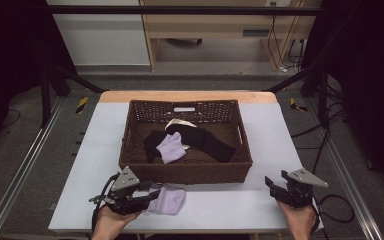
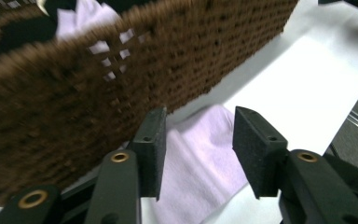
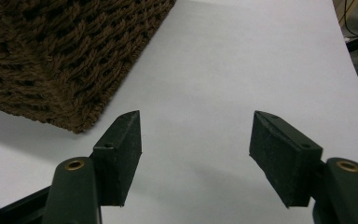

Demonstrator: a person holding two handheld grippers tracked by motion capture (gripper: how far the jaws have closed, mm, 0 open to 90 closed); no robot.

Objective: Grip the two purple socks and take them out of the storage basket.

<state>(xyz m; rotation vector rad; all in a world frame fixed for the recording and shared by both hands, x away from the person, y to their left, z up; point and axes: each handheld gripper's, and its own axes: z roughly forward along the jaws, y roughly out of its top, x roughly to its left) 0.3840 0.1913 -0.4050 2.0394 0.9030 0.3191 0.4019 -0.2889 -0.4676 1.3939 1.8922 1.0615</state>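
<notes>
Step in hand, by the look of it: picking the loose lilac sock off the counter to drop into the wicker basket.

Basket sits just ahead of left claw; near wall close above the jaws in the left gripper view, wall blurred there. Inside, beyond the wall: black socks, second lilac sock lying on them, pale cream item behind, too small to identify.

Lilac sock on counter, flat, directly under and between left claw's jaws, close to basket's front wall; same sock running between the two pads. Left claw released, jaws spread astride the fabric, not yet pinching.

Right claw released too, holding nothing, hovering over bare counter off basket's near right corner, well apart from the sock.

Next move likely: press down, clench on sock, lift clear over the near wall, release inside. Obstacle: basket wall right ahead of left claw, so lift needed before any forward travel; risk of snagging weave or grabbing a single layer.
</notes>
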